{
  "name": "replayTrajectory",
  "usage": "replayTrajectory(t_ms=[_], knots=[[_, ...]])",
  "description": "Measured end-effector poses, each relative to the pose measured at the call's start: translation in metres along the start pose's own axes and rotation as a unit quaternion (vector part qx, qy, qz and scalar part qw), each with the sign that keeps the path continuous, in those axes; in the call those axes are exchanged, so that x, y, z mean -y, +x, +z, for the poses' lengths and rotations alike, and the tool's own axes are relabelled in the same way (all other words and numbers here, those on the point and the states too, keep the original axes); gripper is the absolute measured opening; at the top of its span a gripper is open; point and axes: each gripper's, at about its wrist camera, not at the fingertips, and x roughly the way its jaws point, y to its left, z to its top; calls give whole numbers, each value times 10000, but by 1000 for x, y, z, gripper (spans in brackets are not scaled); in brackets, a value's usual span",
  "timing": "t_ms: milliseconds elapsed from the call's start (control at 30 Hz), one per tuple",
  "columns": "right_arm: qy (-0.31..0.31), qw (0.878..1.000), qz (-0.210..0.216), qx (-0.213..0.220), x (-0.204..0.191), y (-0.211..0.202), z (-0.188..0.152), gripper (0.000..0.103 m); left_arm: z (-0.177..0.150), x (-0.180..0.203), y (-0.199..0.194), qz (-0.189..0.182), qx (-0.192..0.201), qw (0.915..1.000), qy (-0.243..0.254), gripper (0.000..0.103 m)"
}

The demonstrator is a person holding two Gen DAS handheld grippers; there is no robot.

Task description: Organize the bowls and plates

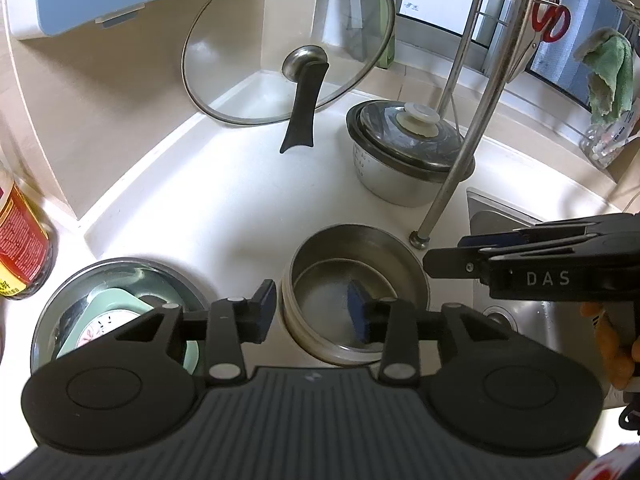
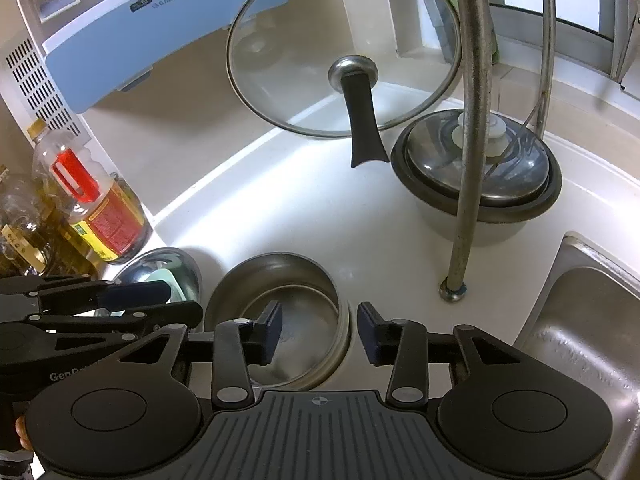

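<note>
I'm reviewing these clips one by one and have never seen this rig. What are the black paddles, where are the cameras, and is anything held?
No robot here: a person holds a two-finger gripper in each hand, each carrying a fisheye camera looking along its fingers. The left gripper straddles the left rim of the empty round steel bowl on the white counter; the right gripper straddles its right rim. Both are open, holding nothing. To the left a wider steel basin contains a pale green plate. Behind stand a large glass lid with black handle, a lidded white pot and the steel sink.
</note>
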Motion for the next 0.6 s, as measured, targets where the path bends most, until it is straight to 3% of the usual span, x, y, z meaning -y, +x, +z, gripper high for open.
replayTrajectory(t_ms=[100,267,600], knots=[[9,10000,31,-36,1,-2,-3,48,-3,1,-3,11,0,10000,-12,46],[-80,9999,59,-100,0,-4,-12,64,-13,2,-10,87,-37,9999,-53,59],[-250,9991,25,-339,4,-2,-33,68,-34,3,-19,362,-166,9988,-288,60]])
